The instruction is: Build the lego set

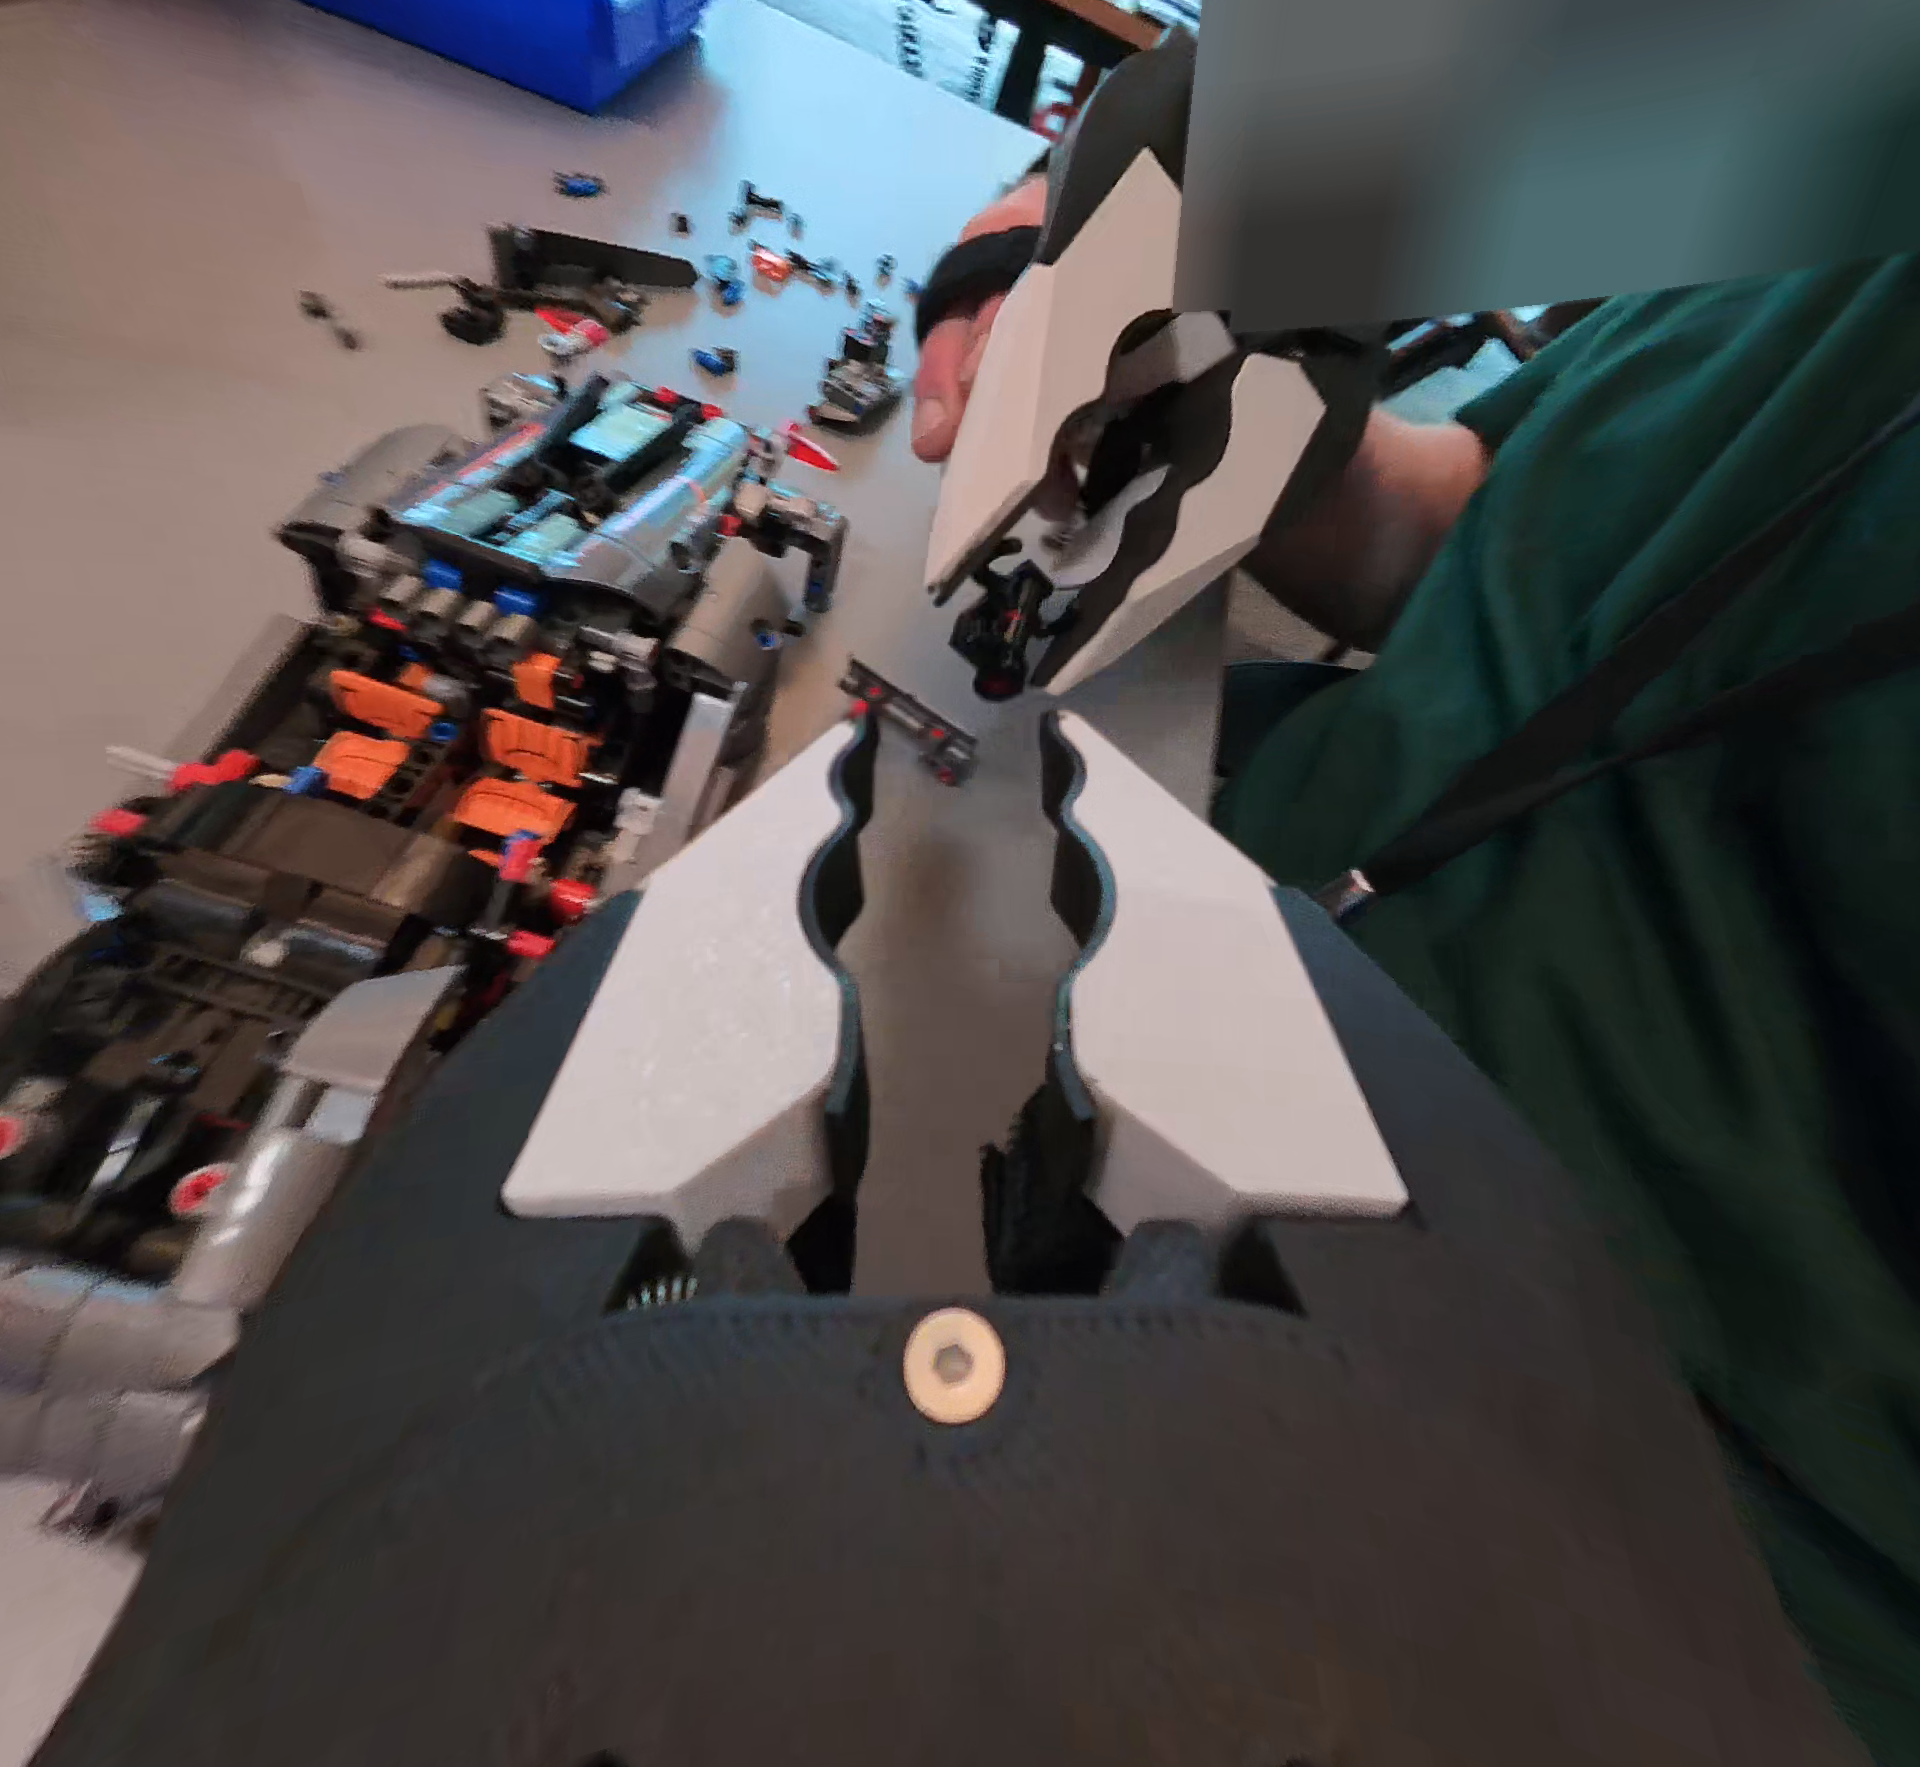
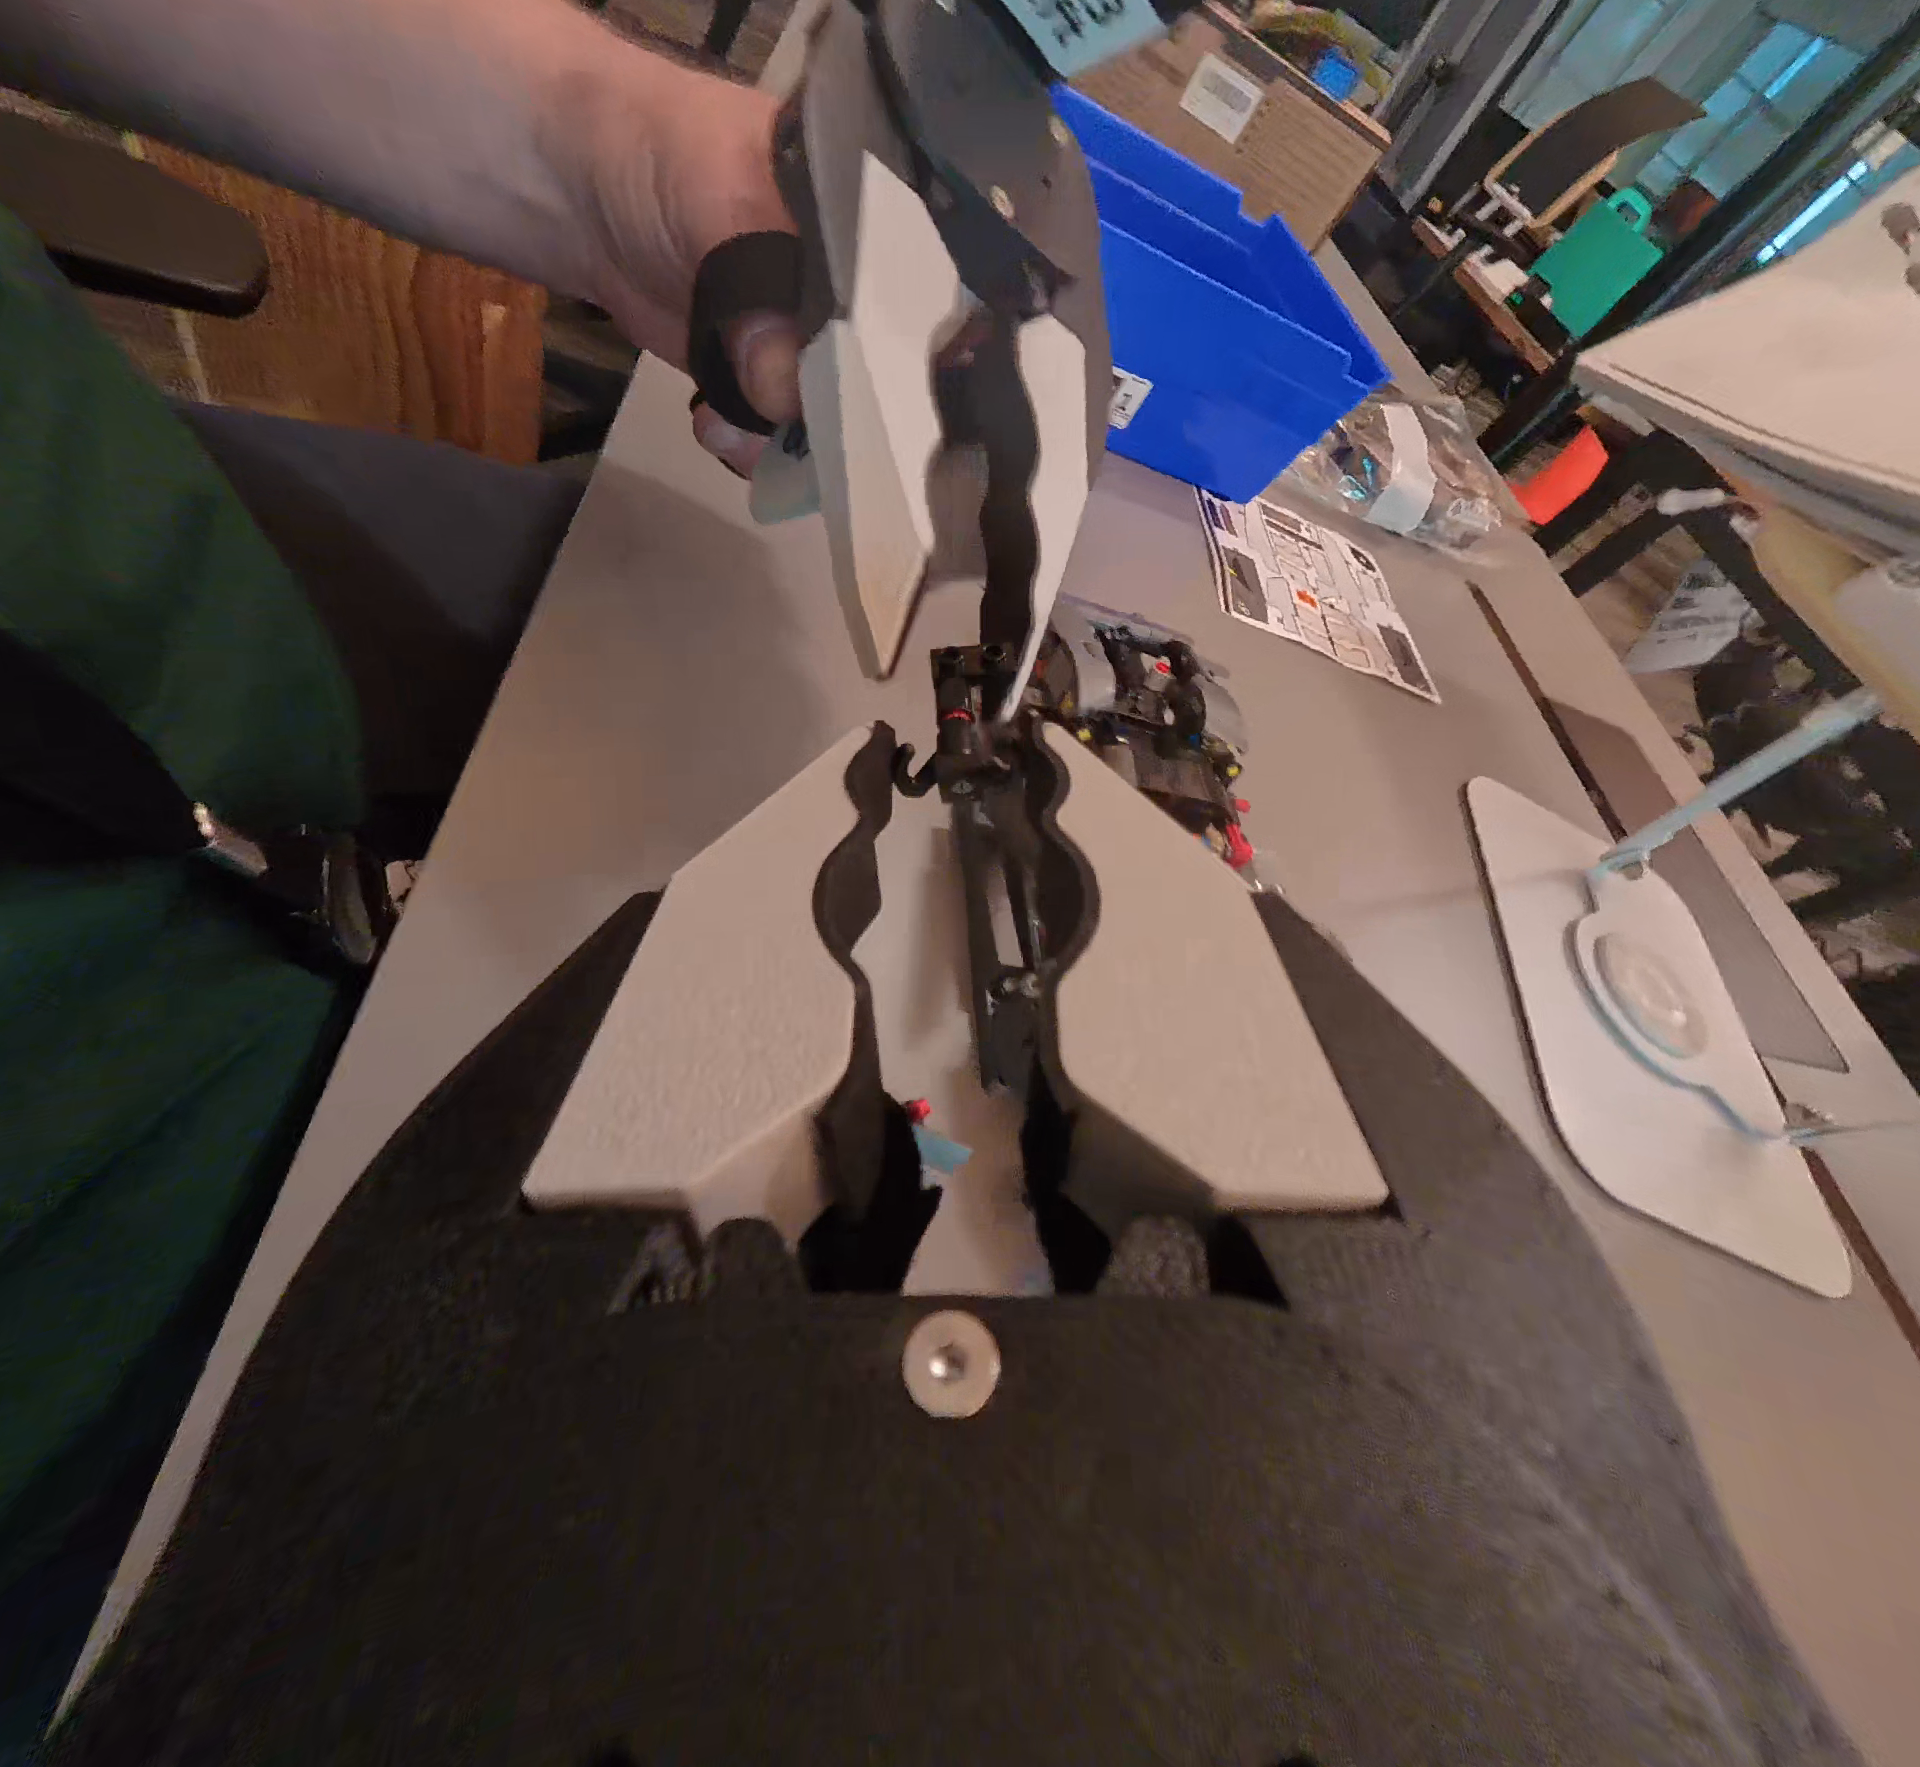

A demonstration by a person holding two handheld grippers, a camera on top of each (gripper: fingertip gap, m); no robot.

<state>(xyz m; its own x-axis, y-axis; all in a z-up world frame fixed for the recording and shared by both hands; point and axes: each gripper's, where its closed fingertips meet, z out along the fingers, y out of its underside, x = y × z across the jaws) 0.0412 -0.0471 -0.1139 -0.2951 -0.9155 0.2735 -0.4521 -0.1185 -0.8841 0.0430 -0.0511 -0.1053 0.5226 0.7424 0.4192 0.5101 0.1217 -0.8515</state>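
Right fingers (image 2: 961,741) hold a slim black subassembly (image 2: 987,886) that runs lengthwise down the gap, pressed against the right-hand finger; the gap looks wider than the part, so whether both fingers clamp it cannot be told. Its red-banded tip (image 2: 961,689) projects past the fingertips, presumably so the other tool can work on that end. In the left wrist view the same piece (image 1: 1003,621) sticks out below the right gripper (image 1: 1039,616), held clear above the bench (image 1: 208,211).

Left fingers (image 1: 956,741) stand apart and hold nothing; bare bench shows between them. In the right wrist view the left gripper (image 2: 951,668) comes down from above with its tips at the part's top end, apparently touching it, likely to seat or steady a connector.

The main model, a car chassis (image 1: 416,751) with orange seats (image 1: 520,761), lies on the bench to the left, well apart from both tools. Loose pieces (image 1: 769,263) are scattered beyond it. A blue bin (image 2: 1216,315) and an instruction sheet (image 2: 1309,585) rest farther back.
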